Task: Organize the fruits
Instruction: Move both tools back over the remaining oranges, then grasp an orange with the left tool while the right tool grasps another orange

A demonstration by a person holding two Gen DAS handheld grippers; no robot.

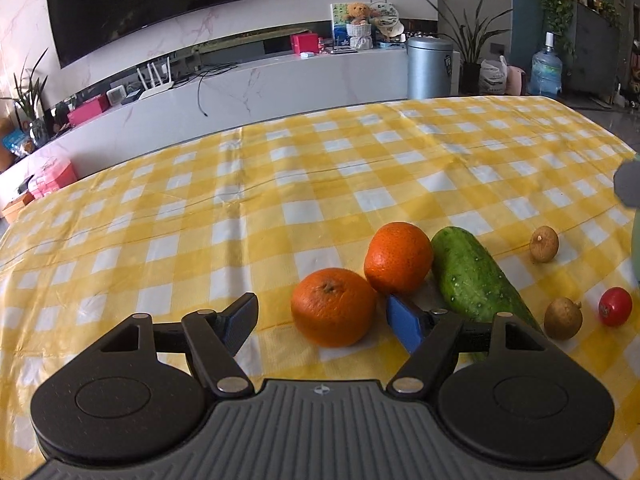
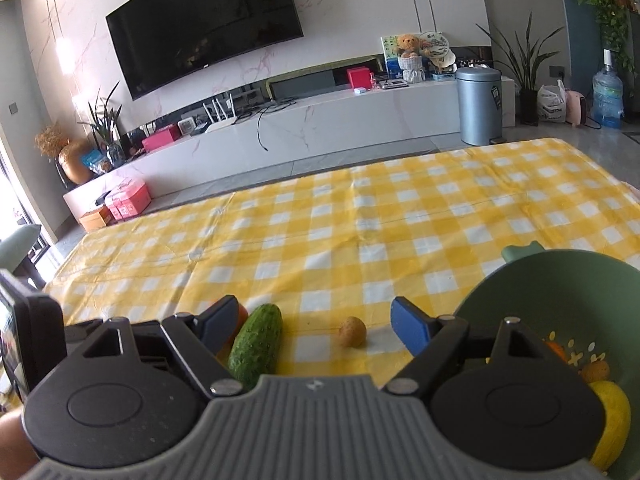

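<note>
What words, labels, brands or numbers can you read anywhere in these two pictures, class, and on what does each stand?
None can be read with certainty.
TV: small logo on the lower bezel, too small to read.
Silver bin: dark label, blurred.
Pink boxes: print too small.
Left gripper and right gripper: a small emblem on each body, no letters.

You've got two oranges (image 1: 333, 306) (image 1: 398, 258) touching, cucumber (image 1: 476, 280) just right, two longans (image 1: 544, 244) (image 1: 563, 318), red tomato (image 1: 615, 306), green bowl (image 2: 520, 280) holding fruit.
</note>
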